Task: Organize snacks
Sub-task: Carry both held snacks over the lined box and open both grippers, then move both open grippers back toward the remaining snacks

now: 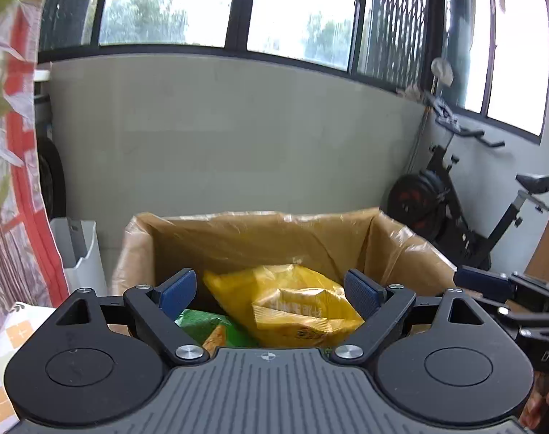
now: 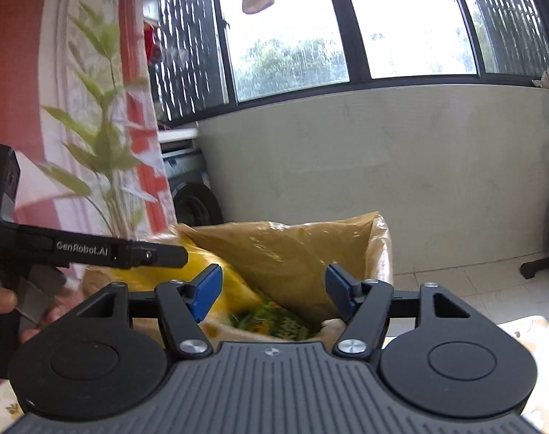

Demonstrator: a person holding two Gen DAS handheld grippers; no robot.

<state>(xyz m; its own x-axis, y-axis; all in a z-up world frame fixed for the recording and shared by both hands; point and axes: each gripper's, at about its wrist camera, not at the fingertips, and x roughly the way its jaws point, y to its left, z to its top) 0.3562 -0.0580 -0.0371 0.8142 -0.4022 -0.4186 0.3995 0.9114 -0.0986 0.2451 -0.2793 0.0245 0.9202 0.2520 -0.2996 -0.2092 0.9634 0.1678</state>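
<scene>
A cardboard box (image 1: 238,238) lined with clear plastic stands in front of me. Inside lie a yellow snack bag (image 1: 292,303) and a green snack bag (image 1: 209,325). My left gripper (image 1: 270,289) is open and empty, hovering over the box above the yellow bag. My right gripper (image 2: 272,289) is open and empty, over the same box (image 2: 296,253), where the green bag (image 2: 274,322) and part of the yellow bag (image 2: 231,289) show. The left gripper's side (image 2: 93,251) crosses the right wrist view at left. The right gripper's finger (image 1: 491,282) shows at the left wrist view's right edge.
A patterned tablecloth (image 1: 10,332) lies under the grippers. A grey wall (image 1: 238,137) with windows is behind the box. An exercise bike (image 1: 466,199) stands at the right, a white bin (image 1: 82,256) at the left, and a red patterned curtain (image 2: 75,108) hangs at the left.
</scene>
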